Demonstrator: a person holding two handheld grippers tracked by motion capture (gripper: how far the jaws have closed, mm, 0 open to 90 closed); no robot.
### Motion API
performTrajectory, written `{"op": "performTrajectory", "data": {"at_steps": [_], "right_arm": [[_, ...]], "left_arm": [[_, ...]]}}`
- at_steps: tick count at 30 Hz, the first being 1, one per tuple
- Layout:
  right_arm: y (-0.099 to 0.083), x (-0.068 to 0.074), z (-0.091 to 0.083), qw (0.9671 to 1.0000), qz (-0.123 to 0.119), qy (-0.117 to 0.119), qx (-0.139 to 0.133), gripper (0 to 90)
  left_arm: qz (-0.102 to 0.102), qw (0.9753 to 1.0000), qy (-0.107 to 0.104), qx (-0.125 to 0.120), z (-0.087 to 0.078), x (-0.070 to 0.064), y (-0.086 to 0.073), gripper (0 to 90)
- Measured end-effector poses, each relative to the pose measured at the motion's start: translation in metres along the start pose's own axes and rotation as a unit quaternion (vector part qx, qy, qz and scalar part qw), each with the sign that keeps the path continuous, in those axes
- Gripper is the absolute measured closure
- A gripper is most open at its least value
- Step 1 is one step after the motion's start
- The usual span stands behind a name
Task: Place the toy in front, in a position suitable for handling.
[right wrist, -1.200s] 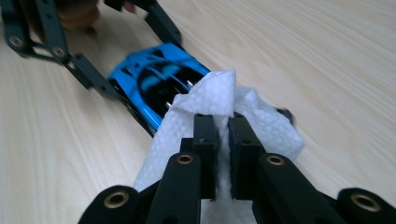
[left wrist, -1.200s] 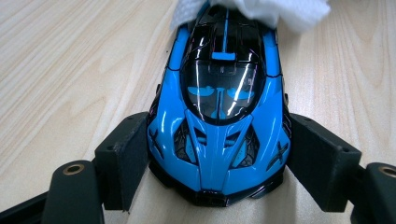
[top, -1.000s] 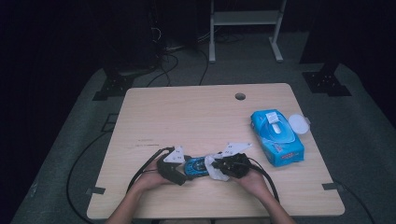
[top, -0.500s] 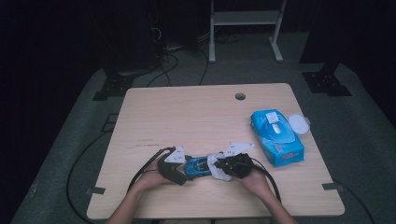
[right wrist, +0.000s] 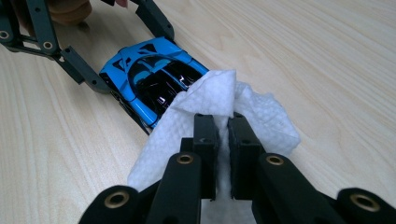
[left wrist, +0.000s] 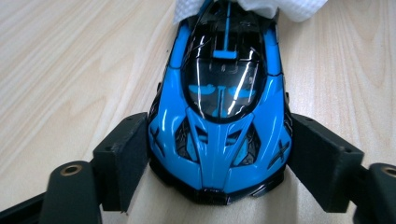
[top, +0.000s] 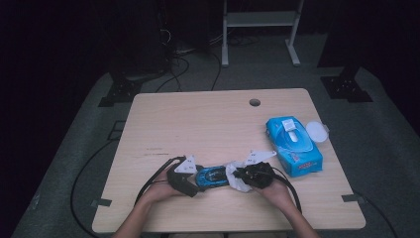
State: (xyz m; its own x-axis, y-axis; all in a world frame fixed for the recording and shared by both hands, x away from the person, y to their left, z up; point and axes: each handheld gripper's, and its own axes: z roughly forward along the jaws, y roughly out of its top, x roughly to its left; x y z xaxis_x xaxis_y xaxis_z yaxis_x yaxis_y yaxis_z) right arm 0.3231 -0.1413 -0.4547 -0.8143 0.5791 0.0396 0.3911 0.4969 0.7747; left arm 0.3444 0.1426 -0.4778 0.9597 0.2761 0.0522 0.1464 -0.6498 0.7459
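A blue and black toy car lies on the wooden table near its front edge. My left gripper is shut on the car's nose, one pad pressed against each side of the toy car. My right gripper is shut on a white paper wipe, which drapes over the rear of the toy car. The same wipe covers the car's tail in the left gripper view. The left gripper appears beyond the car in the right gripper view.
A blue pack of wipes lies at the right side of the table with a round white lid beside it. A cable hole sits near the far edge. Black cables trail off the front of the table.
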Motion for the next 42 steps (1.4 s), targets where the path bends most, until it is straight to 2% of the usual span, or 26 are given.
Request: {"op": "performTrajectory", "data": {"at_steps": [2,6,9,16,20,24,26,27,31,35,39,42], "right_arm": [[0.0,0.0,0.0,1.0,-0.002,-0.001,0.001,83.2],[0.001,0.001,0.0,1.0,0.001,-0.003,0.002,83.2],[0.004,0.004,0.004,0.9998,0.008,0.014,-0.008,83.2],[0.02,0.02,0.021,0.9993,-0.01,0.032,-0.019,83.2],[0.024,0.023,0.024,0.9992,-0.021,0.032,-0.013,83.4],[0.021,0.018,0.02,0.9995,-0.013,0.029,-0.01,83.3],[0.02,0.017,0.018,0.9996,-0.011,0.027,-0.007,83.3],[0.021,0.017,0.018,0.9996,-0.011,0.027,-0.006,83.3],[0.024,0.02,0.021,0.9994,-0.015,0.029,-0.005,83.3],[0.031,0.027,0.028,0.9988,-0.024,0.041,-0.002,83.3],[0.04,0.039,0.044,0.9973,-0.039,0.06,0.016,83.4],[0.043,0.043,0.05,0.9965,-0.047,0.064,0.026,83.4]], "left_arm": [[-0.006,1.0,-0.002,0.001,-0.001,0.001,-0.001,21.2],[0.004,1.0,-0.003,-0.001,-0.001,0.0,-0.001,24.7],[0.013,0.9999,0.002,0.0,0.001,-0.002,0.001,25.6],[0.01,0.9999,0.002,-0.001,0.002,-0.002,0.002,25.6],[0.004,1.0,0.002,0.0,0.001,-0.002,0.001,25.2],[-0.005,1.0,0.002,0.002,-0.001,0.0,0.001,21.3],[-0.009,0.9999,-0.008,0.002,-0.002,0.002,0.0,21.8],[-0.008,0.9999,-0.011,0.001,-0.002,0.001,-0.001,24.9],[-0.004,0.9999,-0.009,0.004,0.001,0.001,0.001,24.7],[-0.002,1.0,-0.007,0.005,0.003,0.0,0.002,24.7],[0.0,1.0,-0.007,0.006,0.003,0.0,0.003,24.7],[0.0,1.0,-0.007,0.005,0.003,0.0,0.002,24.7]]}}
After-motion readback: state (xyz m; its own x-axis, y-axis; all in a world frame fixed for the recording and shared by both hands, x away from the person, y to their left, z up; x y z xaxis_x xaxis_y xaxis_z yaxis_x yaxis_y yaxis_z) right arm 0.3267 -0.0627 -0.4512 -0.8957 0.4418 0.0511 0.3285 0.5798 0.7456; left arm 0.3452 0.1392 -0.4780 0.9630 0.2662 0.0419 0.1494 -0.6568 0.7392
